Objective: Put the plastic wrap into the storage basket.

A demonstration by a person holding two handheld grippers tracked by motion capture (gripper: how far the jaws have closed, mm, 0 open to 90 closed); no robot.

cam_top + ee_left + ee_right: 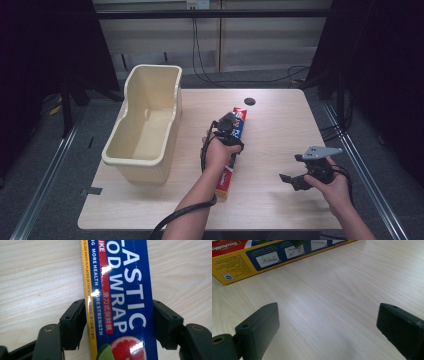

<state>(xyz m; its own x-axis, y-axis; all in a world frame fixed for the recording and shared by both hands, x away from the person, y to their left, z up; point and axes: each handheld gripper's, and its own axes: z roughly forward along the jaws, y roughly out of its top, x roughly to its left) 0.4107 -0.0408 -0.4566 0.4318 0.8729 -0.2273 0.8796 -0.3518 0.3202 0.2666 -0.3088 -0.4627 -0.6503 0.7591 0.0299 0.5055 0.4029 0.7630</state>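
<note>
A long plastic wrap box (240, 116), blue with red and yellow edges, lies flat at the middle of the wooden table (280, 130), its long side running near to far. My left gripper (229, 131) comes down on it from above. In the left gripper view the box (120, 290) fills the gap and both black pads (75, 322) sit against its long sides. My right gripper (291, 167) hovers low over bare wood to the right, its jaws wide apart with nothing between them (328, 315). The box's yellow side (262, 257) lies beyond it.
A cream plastic tub (135, 170), empty, stands at the table's left side, close to the box. A small black round hole (249, 101) sits near the far edge. Cables trail across the floor behind the table.
</note>
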